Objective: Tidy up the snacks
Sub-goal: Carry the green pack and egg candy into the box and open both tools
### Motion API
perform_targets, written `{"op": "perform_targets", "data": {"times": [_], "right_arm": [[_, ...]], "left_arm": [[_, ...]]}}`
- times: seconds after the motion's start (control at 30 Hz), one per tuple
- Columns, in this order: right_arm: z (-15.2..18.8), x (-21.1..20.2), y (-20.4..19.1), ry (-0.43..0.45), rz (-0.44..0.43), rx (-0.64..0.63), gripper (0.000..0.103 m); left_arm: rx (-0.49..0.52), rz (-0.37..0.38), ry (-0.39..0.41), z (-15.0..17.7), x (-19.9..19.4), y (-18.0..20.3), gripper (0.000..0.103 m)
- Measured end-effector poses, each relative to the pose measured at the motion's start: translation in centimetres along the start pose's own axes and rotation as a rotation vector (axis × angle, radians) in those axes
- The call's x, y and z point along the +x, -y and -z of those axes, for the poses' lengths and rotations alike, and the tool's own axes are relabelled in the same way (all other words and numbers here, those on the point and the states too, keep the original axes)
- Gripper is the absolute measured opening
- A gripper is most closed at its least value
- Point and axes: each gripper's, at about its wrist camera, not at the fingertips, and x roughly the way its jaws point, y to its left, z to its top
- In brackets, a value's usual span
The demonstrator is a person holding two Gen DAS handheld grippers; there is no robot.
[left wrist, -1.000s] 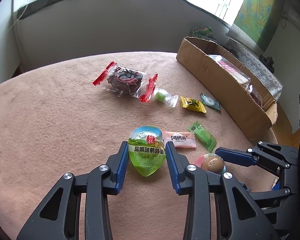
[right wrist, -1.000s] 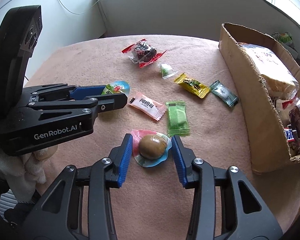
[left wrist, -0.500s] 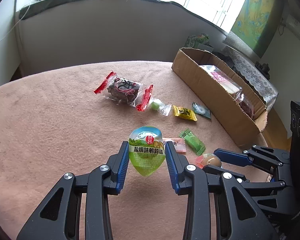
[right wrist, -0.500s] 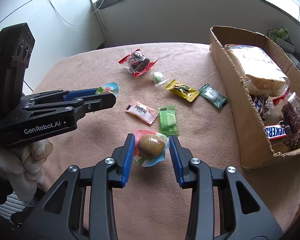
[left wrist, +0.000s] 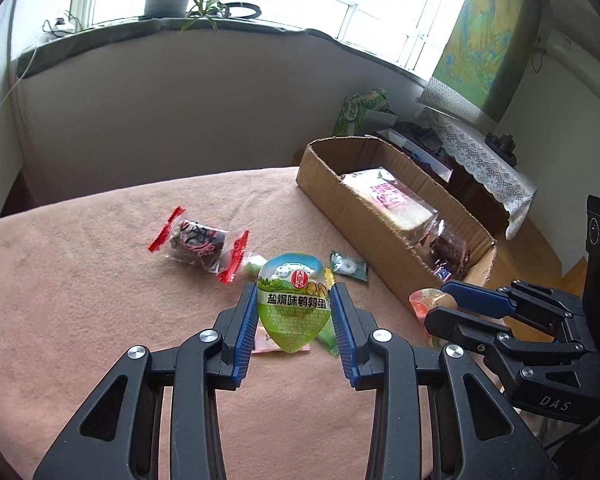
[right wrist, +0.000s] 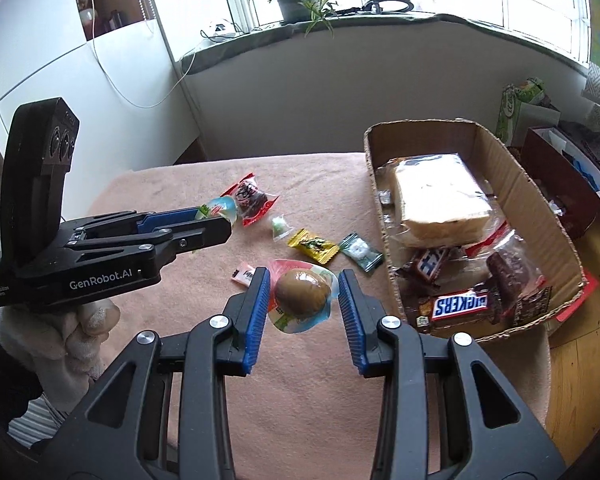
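Home room: potted plant [right wrist: 300, 2] on windowsill, lace-covered side table [left wrist: 488, 160], blanket-covered table [left wrist: 80, 300].

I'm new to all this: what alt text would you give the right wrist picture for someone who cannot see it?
The right gripper holds a packaged brown egg in its blue jaws above a pink-covered table. To its right, a cardboard box holds bread and chocolate bars; to its left, the left gripper holds a green pack.

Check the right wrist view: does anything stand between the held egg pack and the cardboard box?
Nothing visible does. The right hand-held gripper holds the egg pack above the table; the loose sweets lie lower, and the cardboard box is open-topped.
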Motion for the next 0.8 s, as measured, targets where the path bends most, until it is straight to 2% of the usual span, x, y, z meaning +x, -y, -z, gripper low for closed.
{"op": "perform_targets", "data": {"times": [0.53, 0.8], "right_arm": [[-1.5, -2.6, 10.3, 0.033, 0.157, 0.127, 0.037], [-1.3, -1.7, 14.1, 0.013, 0.168, 0.197, 0.037]], "left_arm": [[0.129, 0.139, -0.03, -2.1, 4.8, 9.8, 0.034], [0.157, 0.161, -0.071, -2.3, 7.4, 12.3, 0.035]]}}
